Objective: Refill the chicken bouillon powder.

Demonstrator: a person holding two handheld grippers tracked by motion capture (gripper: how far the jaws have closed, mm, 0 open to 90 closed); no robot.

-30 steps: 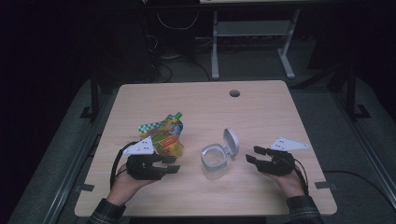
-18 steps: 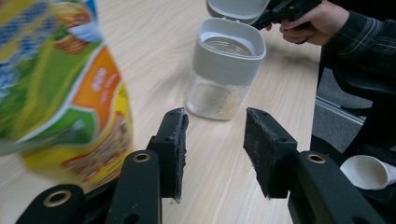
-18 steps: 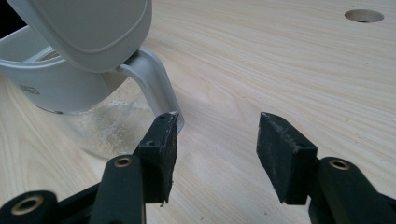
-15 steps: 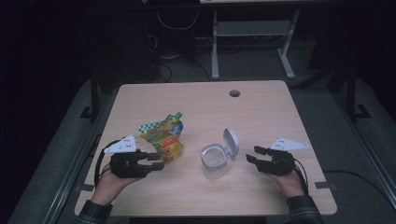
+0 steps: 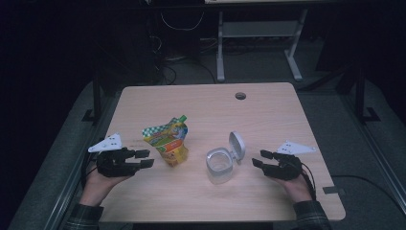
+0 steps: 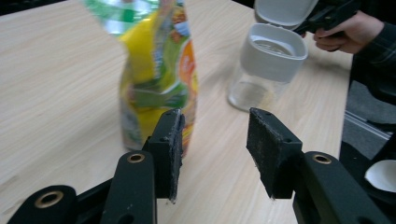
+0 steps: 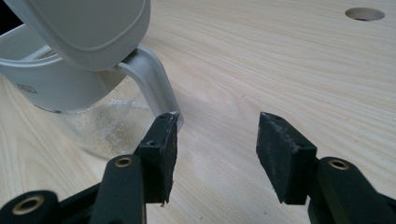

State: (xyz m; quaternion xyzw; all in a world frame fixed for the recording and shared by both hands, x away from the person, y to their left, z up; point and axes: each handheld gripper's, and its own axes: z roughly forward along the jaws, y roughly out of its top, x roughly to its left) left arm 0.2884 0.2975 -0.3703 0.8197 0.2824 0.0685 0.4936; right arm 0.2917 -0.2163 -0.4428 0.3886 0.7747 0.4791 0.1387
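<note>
High view: left gripper [image 5: 143,158] sits left of the clear jar [image 5: 219,165], jaws parted and empty, with the yellow-green snack pouch [image 5: 168,140] standing on the wooden table [image 5: 268,120] between gripper and jar, just beside the jaw tips but untouched. Jar stands upright near table centre, its grey hinged lid [image 5: 236,144] flipped up on the right. Right gripper [image 5: 261,159] lies just right of the jar, 2 jaws spread, gripping nothing, tips near the lid hinge.

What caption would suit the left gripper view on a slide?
Open left tool facing an upright snack pouch, with a clear jar, lid open, behind it on the table.
</note>
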